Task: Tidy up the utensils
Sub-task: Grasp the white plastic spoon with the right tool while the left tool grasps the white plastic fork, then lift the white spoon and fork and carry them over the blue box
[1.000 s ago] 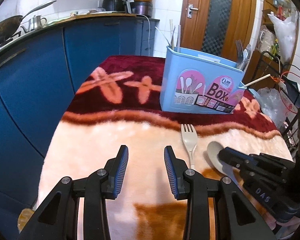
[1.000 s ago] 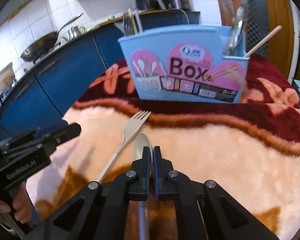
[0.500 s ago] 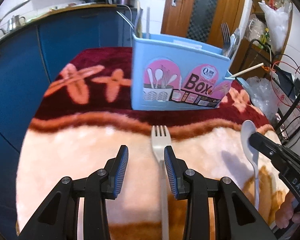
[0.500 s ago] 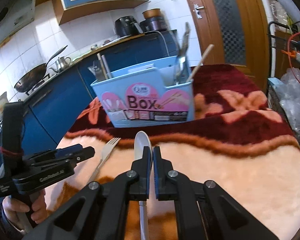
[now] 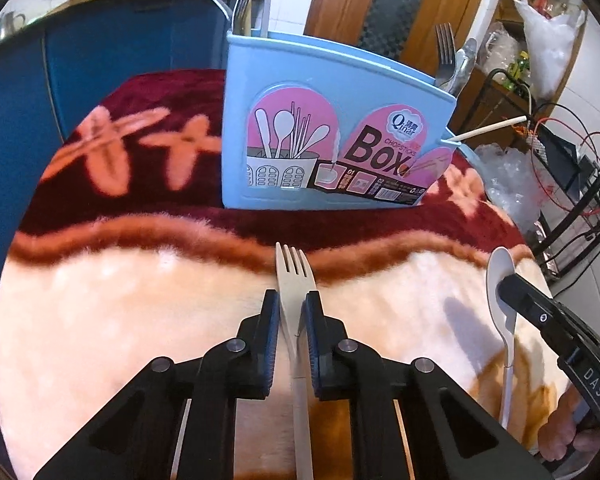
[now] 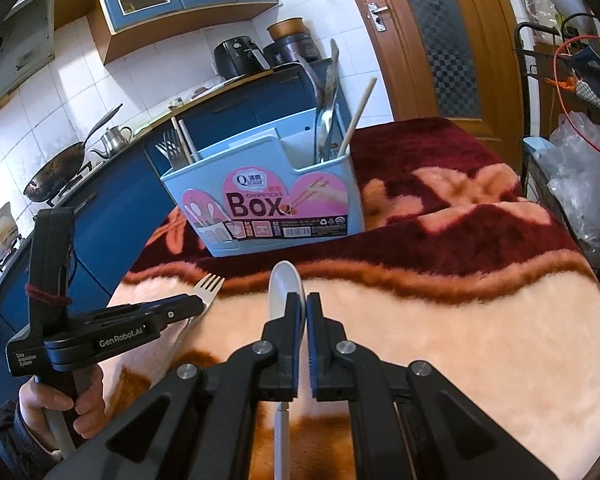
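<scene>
A light blue utensil box [image 5: 332,128] with pink "Box" labels stands on the plush blanket; it also shows in the right wrist view [image 6: 272,204]. My left gripper [image 5: 293,304] is shut on the neck of a beige fork [image 5: 294,272], tines pointing at the box. The fork also shows in the right wrist view [image 6: 209,286]. My right gripper [image 6: 303,308] is shut on a white spoon [image 6: 284,286], held above the blanket. The spoon also shows in the left wrist view [image 5: 500,276].
The box holds metal forks [image 5: 444,52], spoons [image 6: 326,120] and chopsticks [image 6: 358,112]. Blue kitchen cabinets [image 5: 100,60] stand left, a wooden door [image 6: 452,40] behind. A wire rack with bags and cables [image 5: 560,152] sits at the right edge of the table.
My left gripper has closed on the fork and moved nearer the box. My right gripper has lifted the spoon off the blanket.
</scene>
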